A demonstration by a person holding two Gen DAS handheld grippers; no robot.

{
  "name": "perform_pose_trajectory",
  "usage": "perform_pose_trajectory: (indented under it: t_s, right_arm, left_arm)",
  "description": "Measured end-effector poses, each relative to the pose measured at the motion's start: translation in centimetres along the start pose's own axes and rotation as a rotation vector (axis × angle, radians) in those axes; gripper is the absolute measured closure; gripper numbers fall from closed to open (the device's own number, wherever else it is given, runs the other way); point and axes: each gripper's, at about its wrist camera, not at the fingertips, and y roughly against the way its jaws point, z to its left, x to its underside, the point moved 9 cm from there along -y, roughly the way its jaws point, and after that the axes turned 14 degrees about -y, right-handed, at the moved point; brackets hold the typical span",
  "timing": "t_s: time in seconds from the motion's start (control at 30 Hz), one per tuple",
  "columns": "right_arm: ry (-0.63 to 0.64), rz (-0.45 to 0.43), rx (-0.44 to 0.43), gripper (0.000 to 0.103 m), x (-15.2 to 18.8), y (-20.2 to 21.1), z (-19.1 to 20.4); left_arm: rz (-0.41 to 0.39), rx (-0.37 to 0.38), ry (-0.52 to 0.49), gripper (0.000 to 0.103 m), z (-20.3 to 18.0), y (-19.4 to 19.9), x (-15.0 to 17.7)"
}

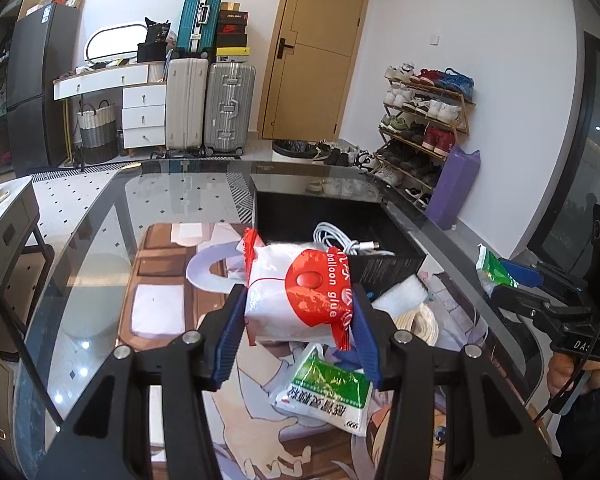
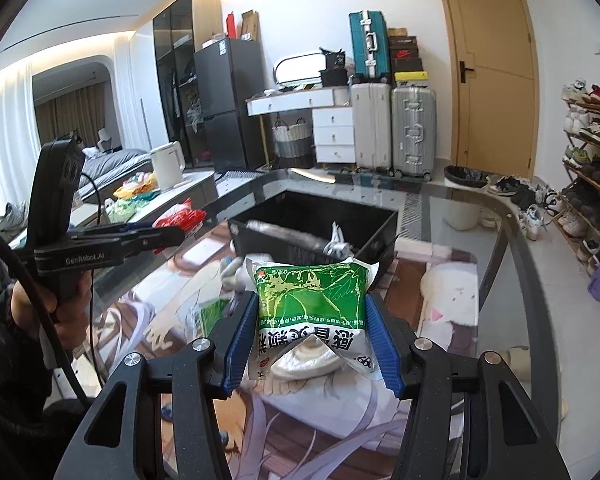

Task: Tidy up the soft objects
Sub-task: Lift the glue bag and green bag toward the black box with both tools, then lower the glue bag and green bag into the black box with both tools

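Left gripper (image 1: 300, 316) up off the glass tabletop (image 1: 100, 248), blue-padded jaws pinching the puffy white-and-red plastic packet marked "balloon glue" (image 1: 300, 296) across its width, packet hanging just short of the open black box (image 1: 284, 212). Right gripper (image 2: 312, 332) the same story: jaws clamped on the sides of a green-and-white foil sachet (image 2: 312, 304), held above the printed cartoon mat (image 2: 300, 420), box just ahead. Second green sachet (image 1: 324, 392) flat on the mat below the left load, coiled cream rope (image 1: 418, 326) and white foam block (image 1: 400, 294) beside the box, white cable (image 1: 340, 240) already inside. Risk now, and a real one: slick, air-filled packaging, thin pinch, so likely to squirt out or sag free on any quick swing; too hard a squeeze and a seam could burst. Both grippers headed for one box, so possible clash at the rim, or a drop onto the near wall instead of inside. Pose: both grippers roughly level, pointing forward toward the box, left one low and to the side in the right wrist view, fist wrapped round its handle.
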Motion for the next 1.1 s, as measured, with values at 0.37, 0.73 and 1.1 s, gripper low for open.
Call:
perform_pose_trajectory:
  t_s: [0.37,0.73,1.1]
  right_arm:
    - [-0.019,-0.050,0.009,0.048,-3.9,0.4,0.0]
    - [-0.023,-0.057,-0.003,0.048,-6.1,-0.6,0.6]
    - [0.002,-0.037,-0.010,0.048,-6.6,-2.5,1.6]
  left_arm:
    - [-0.024,-0.005,0.004,0.054,0.8,-0.3,-2.2]
    - [-0.045,-0.026,-0.005,0.054,1.4,-0.8,-4.1]
    - [-0.056,-0.035,-0.048,0.053,0.8,-1.6,-5.8]
